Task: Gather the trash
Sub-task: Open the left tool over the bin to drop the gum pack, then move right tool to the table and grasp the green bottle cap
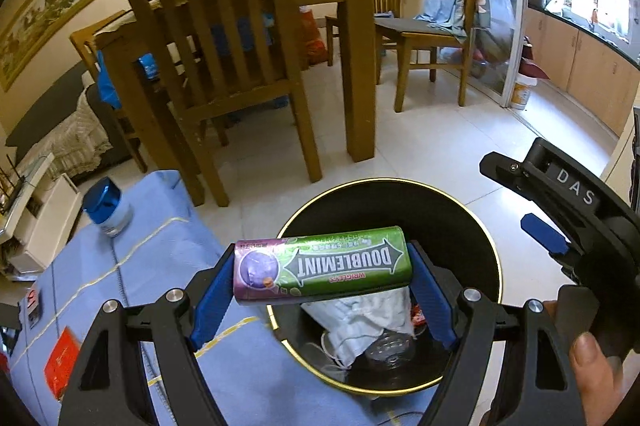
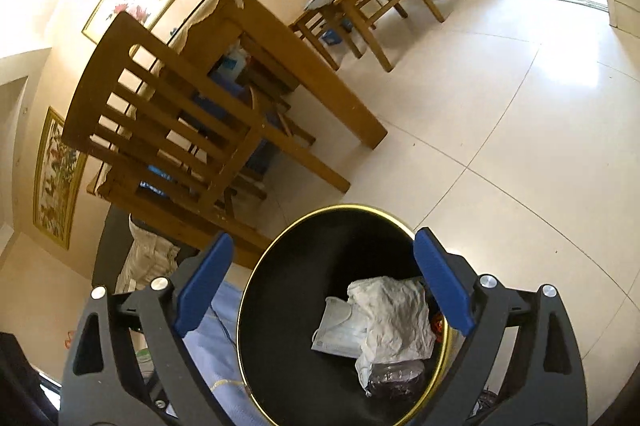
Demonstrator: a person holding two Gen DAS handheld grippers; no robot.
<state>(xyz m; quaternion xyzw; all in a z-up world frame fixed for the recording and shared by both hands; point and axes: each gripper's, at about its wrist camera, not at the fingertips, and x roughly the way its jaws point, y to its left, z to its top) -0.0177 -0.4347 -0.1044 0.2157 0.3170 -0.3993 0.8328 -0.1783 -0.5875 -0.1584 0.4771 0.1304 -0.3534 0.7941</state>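
Note:
My left gripper point(image 1: 322, 270) is shut on a green and purple Doublemint gum canister point(image 1: 324, 268), held sideways over the rim of a black trash bin with a gold rim point(image 1: 486, 226). The bin holds a crumpled white cloth point(image 1: 360, 322), a face mask and a clear crumpled item. My right gripper point(image 2: 322, 286) is open and empty, hovering over the same bin point(image 2: 256, 274), where the white cloth point(image 2: 396, 310) and face mask point(image 2: 340, 330) lie. The right gripper also shows in the left wrist view point(image 1: 552, 218), to the right of the bin.
A blue cloth-covered surface point(image 1: 140, 286) lies left of the bin, with a blue-capped jar point(image 1: 106, 206) and an orange packet point(image 1: 60, 362) on it. A wooden chair point(image 1: 224, 38) and table point(image 1: 352, 26) stand behind, on a pale tiled floor point(image 2: 520, 146).

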